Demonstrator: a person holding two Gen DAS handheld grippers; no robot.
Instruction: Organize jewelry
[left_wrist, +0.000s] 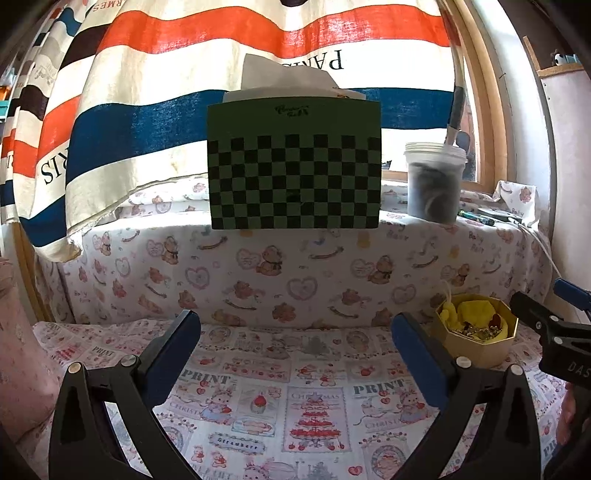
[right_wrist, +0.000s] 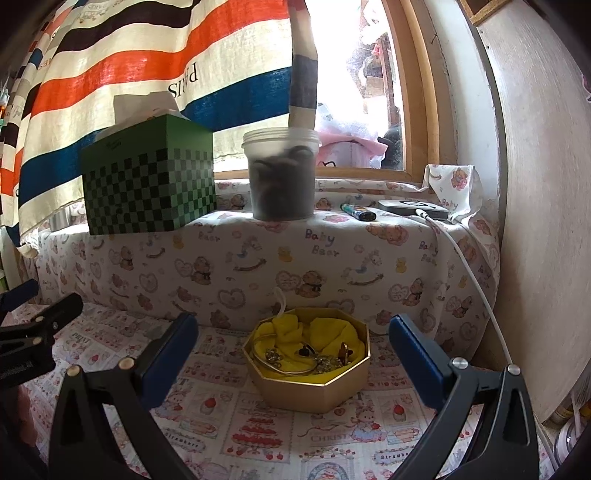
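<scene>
Gold box (right_wrist: 310, 387) (jewelry inside) below checkered box (right_wrist: 147, 184).

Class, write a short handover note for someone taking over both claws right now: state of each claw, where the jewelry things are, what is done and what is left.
Left claw: open, empty, over the printed cloth, left of the box.
Right claw: open, empty, aimed straight at the gold octagonal box.
The box stands lidless on the cloth below the ledge, lined with yellow fabric. The jewelry, a gold bangle and smaller pieces, lies jumbled inside.
On the ledge: a green checkered tissue box and a plastic tub, not part of the job.
Done: nothing visible, no piece is out of the box.
Left: all the sorting.
</scene>
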